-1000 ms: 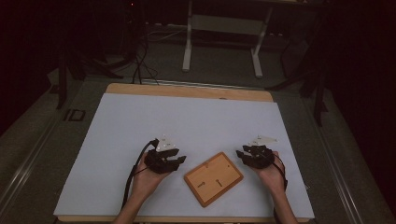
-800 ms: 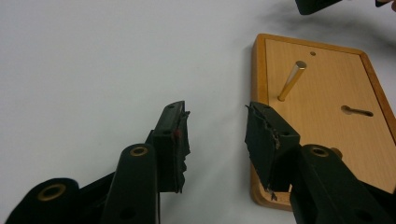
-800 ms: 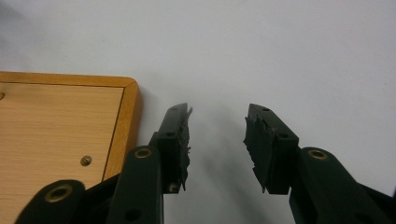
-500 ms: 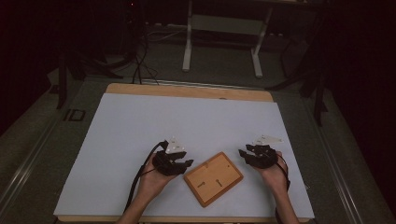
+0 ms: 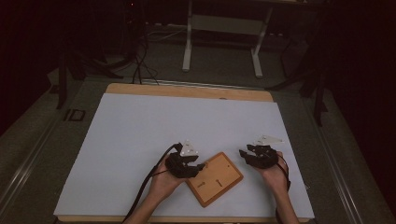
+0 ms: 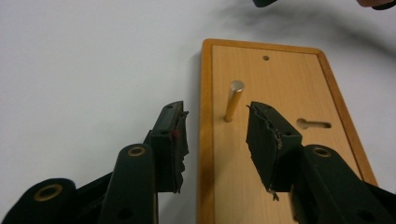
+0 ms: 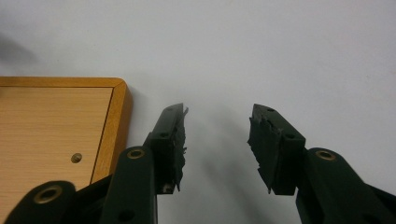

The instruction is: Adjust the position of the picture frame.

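A flat wooden board [image 5: 219,179] lies askew near the table's front edge. In the left gripper view the board [image 6: 285,88] carries a small metal peg [image 6: 233,100], a keyhole slot [image 6: 314,124] and a small hole [image 6: 265,58]. My left gripper [image 5: 200,166] is at the board's left edge. My left gripper [image 6: 217,126] is open, its jaws straddle that edge, and the peg is just ahead of them. My right gripper [image 5: 243,153] hovers off the board's right corner. My right gripper [image 7: 217,128] is open, its jaws have just been opening, and nothing is between them.
A white sheet [image 5: 154,126] covers the wooden table [image 5: 187,89]. In the right gripper view the board's corner [image 7: 116,93] lies to the left of the jaws. Dark floor, cables and a metal stand [image 5: 222,28] lie beyond the table's far edge.
My left hand has slid right across the sheet until its gripper reached the board's left edge. The right hand has stayed in place, its jaws a little wider.
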Demonstrator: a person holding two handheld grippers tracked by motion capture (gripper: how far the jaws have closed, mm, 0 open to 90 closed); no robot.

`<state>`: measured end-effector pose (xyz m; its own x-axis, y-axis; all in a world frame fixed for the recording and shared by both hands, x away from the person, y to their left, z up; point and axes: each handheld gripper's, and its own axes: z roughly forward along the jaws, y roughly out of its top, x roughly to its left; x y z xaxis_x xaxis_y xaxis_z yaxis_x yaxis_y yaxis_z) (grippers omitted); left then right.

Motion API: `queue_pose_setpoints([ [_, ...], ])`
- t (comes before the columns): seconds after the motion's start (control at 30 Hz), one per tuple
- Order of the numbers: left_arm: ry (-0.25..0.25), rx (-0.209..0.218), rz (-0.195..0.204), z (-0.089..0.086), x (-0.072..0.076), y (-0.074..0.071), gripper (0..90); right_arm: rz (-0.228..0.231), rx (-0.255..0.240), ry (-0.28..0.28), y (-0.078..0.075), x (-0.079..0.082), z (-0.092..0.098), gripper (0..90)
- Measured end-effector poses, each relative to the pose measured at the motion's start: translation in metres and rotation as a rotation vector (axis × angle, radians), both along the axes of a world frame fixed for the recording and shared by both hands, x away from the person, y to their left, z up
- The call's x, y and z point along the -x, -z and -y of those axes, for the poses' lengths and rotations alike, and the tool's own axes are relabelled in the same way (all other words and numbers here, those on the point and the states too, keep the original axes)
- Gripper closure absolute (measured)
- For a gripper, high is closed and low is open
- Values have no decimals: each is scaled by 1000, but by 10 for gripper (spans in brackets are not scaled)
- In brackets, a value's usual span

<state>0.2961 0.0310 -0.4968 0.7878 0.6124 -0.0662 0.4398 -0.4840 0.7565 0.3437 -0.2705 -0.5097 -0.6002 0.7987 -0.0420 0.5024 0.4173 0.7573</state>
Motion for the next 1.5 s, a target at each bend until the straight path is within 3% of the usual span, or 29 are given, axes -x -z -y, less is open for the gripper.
queue_pose_setpoints([
  [0.33,14,-15,2,14,-4,3,602,1,-1,3,0,0,1,538],
  [0.9,7,-27,-25,31,-12,22,784,3,0,5,1,0,2,532],
  [1.3,-46,26,-11,30,-8,28,844,-1,5,-1,3,1,0,532],
  [1.5,-14,35,-28,28,-12,27,848,0,4,-2,3,1,0,533],
])
